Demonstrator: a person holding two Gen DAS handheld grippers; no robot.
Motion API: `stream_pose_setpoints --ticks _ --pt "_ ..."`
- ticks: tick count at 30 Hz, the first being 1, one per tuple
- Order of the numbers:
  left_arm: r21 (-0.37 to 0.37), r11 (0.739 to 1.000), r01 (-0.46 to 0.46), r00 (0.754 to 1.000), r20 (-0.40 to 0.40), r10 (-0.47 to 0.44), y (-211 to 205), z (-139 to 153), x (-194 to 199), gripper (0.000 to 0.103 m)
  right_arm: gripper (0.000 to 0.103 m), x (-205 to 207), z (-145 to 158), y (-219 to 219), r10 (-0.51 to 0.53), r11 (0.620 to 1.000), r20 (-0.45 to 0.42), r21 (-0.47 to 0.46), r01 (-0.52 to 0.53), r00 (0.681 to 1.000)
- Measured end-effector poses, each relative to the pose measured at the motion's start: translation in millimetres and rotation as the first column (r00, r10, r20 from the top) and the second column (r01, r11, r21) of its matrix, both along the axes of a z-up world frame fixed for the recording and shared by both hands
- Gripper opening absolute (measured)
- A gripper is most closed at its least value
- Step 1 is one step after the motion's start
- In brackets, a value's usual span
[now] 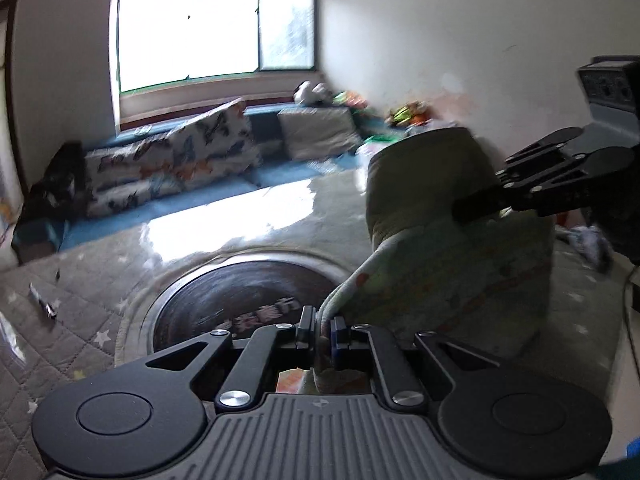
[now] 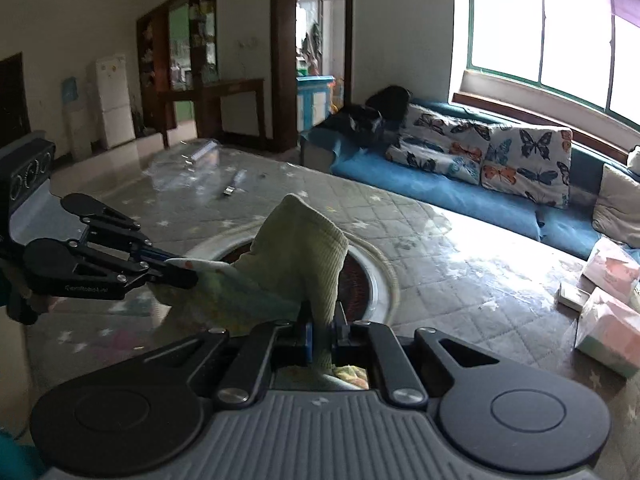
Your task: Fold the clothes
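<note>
Both claws are clenched on a small pale green garment [image 1: 460, 248], the left claw [image 1: 322, 330] pinching its printed edge and the right claw [image 2: 323, 326] its ribbed cuff, so it hangs stretched between them above the quilted counter [image 2: 460, 280] with its round dark inset [image 1: 224, 300].

We see a quilted grey star-patterned mat [image 2: 460, 248] around a round dark inset plate [image 1: 224, 292], a blue sofa [image 2: 460, 196] bearing butterfly-print cushions [image 2: 524, 160], pastel tissue boxes [image 2: 608, 332], a white refrigerator [image 2: 114, 100] and a bright window [image 1: 216, 28].
</note>
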State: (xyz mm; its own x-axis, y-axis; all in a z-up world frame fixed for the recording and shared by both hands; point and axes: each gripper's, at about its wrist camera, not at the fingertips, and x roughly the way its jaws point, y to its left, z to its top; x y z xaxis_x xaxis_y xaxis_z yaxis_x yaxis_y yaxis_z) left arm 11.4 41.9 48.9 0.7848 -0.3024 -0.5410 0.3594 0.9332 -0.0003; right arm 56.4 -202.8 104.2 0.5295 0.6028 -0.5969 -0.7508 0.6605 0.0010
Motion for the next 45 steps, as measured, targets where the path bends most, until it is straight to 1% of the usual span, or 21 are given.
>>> stream_pose_setpoints --ticks 3,4,6,7,10,12,13,15,17,18,20,22,25,27,31,34,36,39,45 --pt "-0.003 0.999 -0.040 0.997 -0.066 0.040 1 -14 32 0.008 0.008 22 -22 17 -0.028 0.999 -0.027 -0.029 0.027 0.999" --pt "-0.006 0.998 -0.057 0.994 -0.090 0.056 2 -19 41 0.008 0.010 28 -29 20 -0.044 0.999 -0.033 -0.033 0.043 0.998" --pt "-0.004 0.996 -0.091 0.988 -0.128 0.089 4 -31 55 0.008 0.021 41 -45 25 -0.078 0.996 -0.043 -0.041 0.076 0.996" --pt "-0.003 0.995 -0.102 0.984 -0.145 0.101 6 -38 60 0.011 0.022 46 -52 27 -0.096 0.995 -0.047 -0.043 0.094 0.994" --pt "0.001 0.991 -0.133 0.977 -0.167 0.132 11 -50 65 0.012 0.023 52 -66 17 -0.162 0.987 -0.043 -0.030 0.161 0.986" --pt "0.002 0.989 -0.148 0.975 -0.166 0.146 11 -53 64 0.014 0.023 46 -69 6 -0.191 0.982 -0.053 -0.010 0.191 0.980" --pt "0.004 0.988 -0.156 0.974 -0.164 0.154 11 -54 64 0.017 0.023 42 -70 0 -0.202 0.979 -0.057 0.001 0.202 0.978" --pt "-0.002 0.985 -0.170 0.972 -0.164 0.168 13 -54 65 0.021 0.023 32 -73 -12 -0.199 0.979 -0.067 0.024 0.201 0.978" --pt "0.000 0.983 -0.186 0.969 -0.164 0.184 13 -53 63 0.028 0.023 27 -78 -24 -0.191 0.980 -0.093 0.045 0.196 0.977" --pt "0.004 0.981 -0.194 0.967 -0.166 0.192 13 -53 63 0.030 0.023 27 -80 -26 -0.188 0.980 -0.101 0.045 0.193 0.977" --pt "0.008 0.976 -0.215 0.961 -0.174 0.214 13 -51 66 0.038 0.023 24 -89 -32 -0.186 0.981 -0.112 0.041 0.192 0.976" --pt "0.020 0.971 -0.239 0.955 -0.177 0.238 13 -50 68 0.042 0.023 26 -96 -39 -0.196 0.978 -0.132 0.049 0.204 0.972" --pt "0.055 0.956 -0.287 0.942 -0.164 0.293 10 -47 67 0.044 0.023 33 -102 -52 -0.219 0.970 -0.163 0.072 0.233 0.962" --pt "0.061 0.945 -0.320 0.932 -0.160 0.326 12 -45 66 0.046 0.023 36 -105 -60 -0.219 0.969 -0.179 0.074 0.235 0.959" --pt "0.035 0.924 -0.381 0.913 -0.141 0.382 15 -36 59 0.047 0.022 36 -108 -71 -0.229 0.969 -0.184 0.051 0.242 0.956" --pt "-0.007 0.922 -0.387 0.914 -0.135 0.382 9 -28 53 0.047 0.022 37 -104 -79 -0.241 0.967 -0.178 0.044 0.252 0.954" --pt "-0.021 0.928 -0.371 0.922 -0.128 0.366 1 -25 52 0.047 0.023 38 -99 -85 -0.252 0.964 -0.170 0.047 0.263 0.953" --pt "-0.046 0.941 -0.336 0.936 -0.131 0.327 -13 -27 53 0.048 0.023 44 -97 -93 -0.289 0.952 -0.171 0.049 0.302 0.942" --pt "-0.064 0.963 -0.261 0.956 -0.154 0.249 -31 -39 60 0.048 0.023 51 -111 -91 -0.322 0.938 -0.233 0.054 0.342 0.918"
